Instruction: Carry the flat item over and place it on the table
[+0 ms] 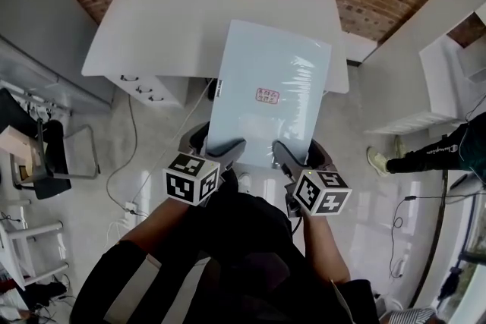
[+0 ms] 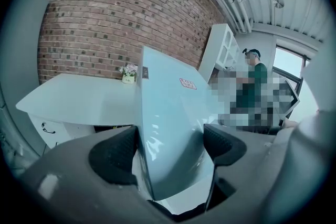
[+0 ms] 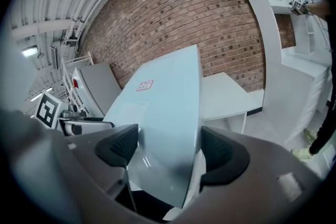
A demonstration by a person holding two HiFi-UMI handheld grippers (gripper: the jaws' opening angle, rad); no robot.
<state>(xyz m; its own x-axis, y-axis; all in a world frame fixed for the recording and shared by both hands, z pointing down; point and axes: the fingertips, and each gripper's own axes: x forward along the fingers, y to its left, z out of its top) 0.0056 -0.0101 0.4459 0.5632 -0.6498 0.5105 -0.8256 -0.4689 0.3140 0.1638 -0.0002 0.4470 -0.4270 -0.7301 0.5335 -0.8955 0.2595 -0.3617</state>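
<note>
The left gripper and right gripper each pinch the near edge of the flat panel between their jaws. It juts ahead of them, short of the desk. It looks stiff, glossy and probably slippery, so holds near its corners suit it.

The light was even and bright, the shadows soft. Glare streaks lay on the panel I held. Every view bent at its edges; both gripper views had dark corners.
</note>
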